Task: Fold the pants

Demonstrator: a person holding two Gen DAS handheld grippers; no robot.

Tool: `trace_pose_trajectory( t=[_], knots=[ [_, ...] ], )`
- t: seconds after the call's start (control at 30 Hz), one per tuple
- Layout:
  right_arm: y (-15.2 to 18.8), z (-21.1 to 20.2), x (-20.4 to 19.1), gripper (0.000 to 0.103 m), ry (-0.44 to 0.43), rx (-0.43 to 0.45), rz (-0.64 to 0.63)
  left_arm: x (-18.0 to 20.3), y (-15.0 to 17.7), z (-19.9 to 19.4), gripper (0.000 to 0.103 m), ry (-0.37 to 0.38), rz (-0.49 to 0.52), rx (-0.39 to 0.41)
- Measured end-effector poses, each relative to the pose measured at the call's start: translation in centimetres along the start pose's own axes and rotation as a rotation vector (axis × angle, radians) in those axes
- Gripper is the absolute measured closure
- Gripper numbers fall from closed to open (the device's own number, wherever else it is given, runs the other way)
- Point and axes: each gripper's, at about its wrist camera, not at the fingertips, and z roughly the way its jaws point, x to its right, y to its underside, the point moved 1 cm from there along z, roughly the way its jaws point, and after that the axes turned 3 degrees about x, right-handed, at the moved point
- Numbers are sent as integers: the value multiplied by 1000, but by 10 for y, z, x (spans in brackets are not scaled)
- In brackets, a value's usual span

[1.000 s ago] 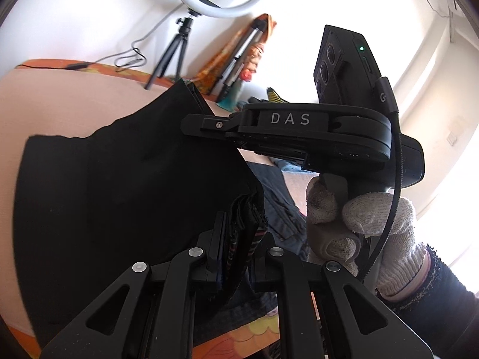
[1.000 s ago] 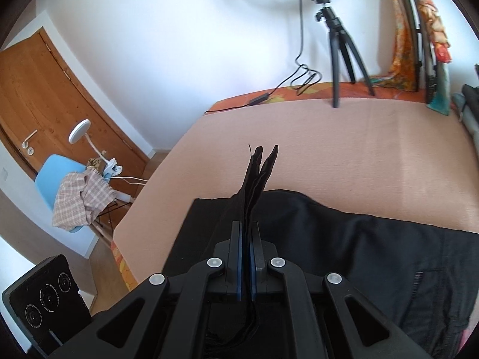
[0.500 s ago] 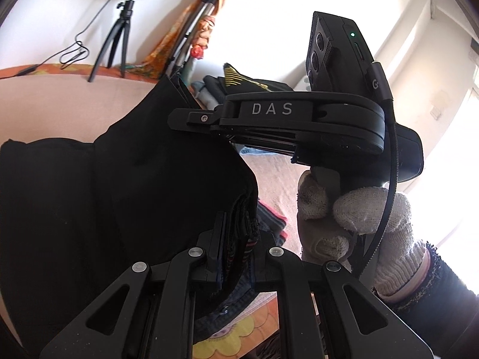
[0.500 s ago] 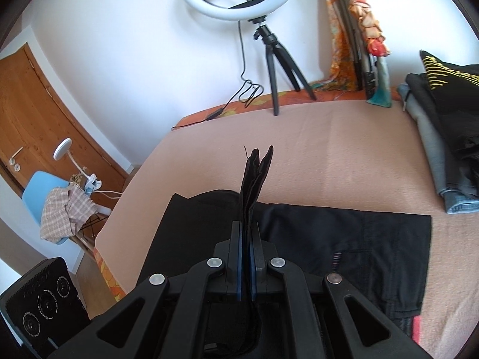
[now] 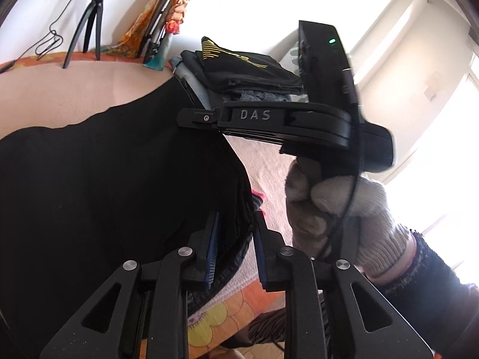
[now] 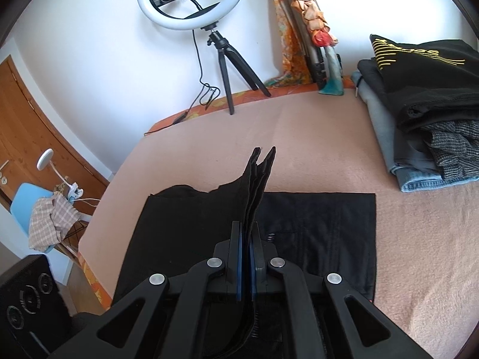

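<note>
Black pants (image 6: 323,233) lie partly folded on a pink bed cover (image 6: 329,137). My right gripper (image 6: 246,236) is shut on a bunched edge of the pants, which sticks up between its fingers. In the left wrist view the pants (image 5: 104,194) hang as a dark sheet. My left gripper (image 5: 235,224) has its jaws a little apart, and the thick waist edge of the pants still sits between its pads. The right gripper (image 5: 191,116), held by a gloved hand (image 5: 329,203), shows there pinching the cloth's far corner.
A stack of folded clothes (image 6: 425,98) sits at the back right of the bed. A ring light on a tripod (image 6: 191,0) stands at the back edge. A blue chair with a checked cloth (image 6: 45,221) and a wooden door are off the bed's left side.
Both grippers swung the held edge to the right across the bed, laying more of the pants flat. My left gripper's jaws have parted from the cloth they were clamping.
</note>
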Motion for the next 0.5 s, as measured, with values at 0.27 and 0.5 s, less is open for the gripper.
trace_pose_trajectory(
  t=[0.27, 0.5],
  knots=[
    [9, -2, 22, 102, 26, -13, 16, -28, 12, -54, 73, -53, -36, 65],
    [10, 14, 42, 102, 70, -53, 20, -93, 22, -83, 73, -295, -92, 82]
  ],
)
